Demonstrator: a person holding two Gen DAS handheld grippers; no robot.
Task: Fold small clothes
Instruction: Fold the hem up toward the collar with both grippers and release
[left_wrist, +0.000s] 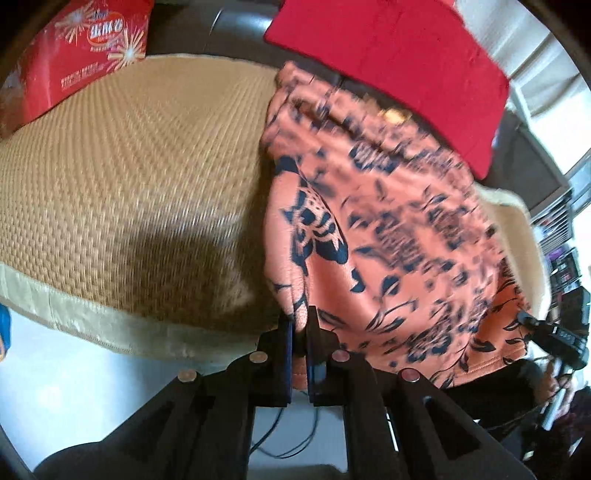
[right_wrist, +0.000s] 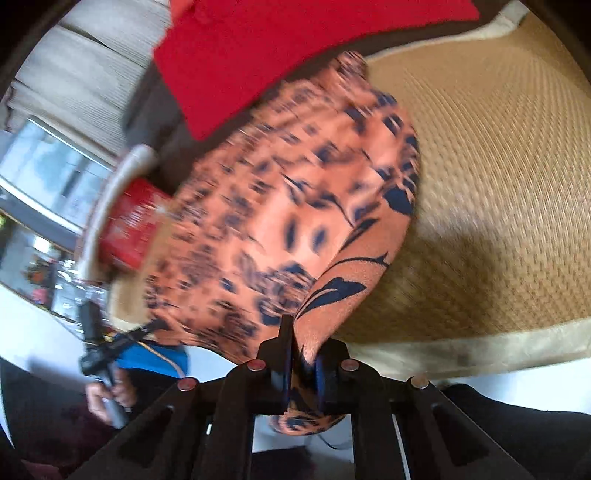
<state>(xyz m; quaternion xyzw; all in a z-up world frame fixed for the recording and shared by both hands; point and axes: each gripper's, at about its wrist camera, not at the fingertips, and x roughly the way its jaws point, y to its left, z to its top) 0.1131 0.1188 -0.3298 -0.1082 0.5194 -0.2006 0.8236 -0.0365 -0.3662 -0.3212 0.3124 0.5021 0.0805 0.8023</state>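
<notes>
From the left wrist, the left gripper (left_wrist: 300, 325) has its jaws clamped on the orange patterned garment (left_wrist: 388, 229), hanging just above the woven mat (left_wrist: 129, 166). From the right wrist, the right gripper (right_wrist: 302, 343) pinches the garment's other edge, beside that mat, below a red cloth (right_wrist: 277, 48).

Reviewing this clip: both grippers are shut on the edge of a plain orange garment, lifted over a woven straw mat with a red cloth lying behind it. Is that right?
Not quite: the garment is not plain. It is orange with a dark blue floral print, clear in both wrist views. The rest stands: the left gripper and right gripper are shut on its edge, over the woven mat, red cloth behind.
</notes>
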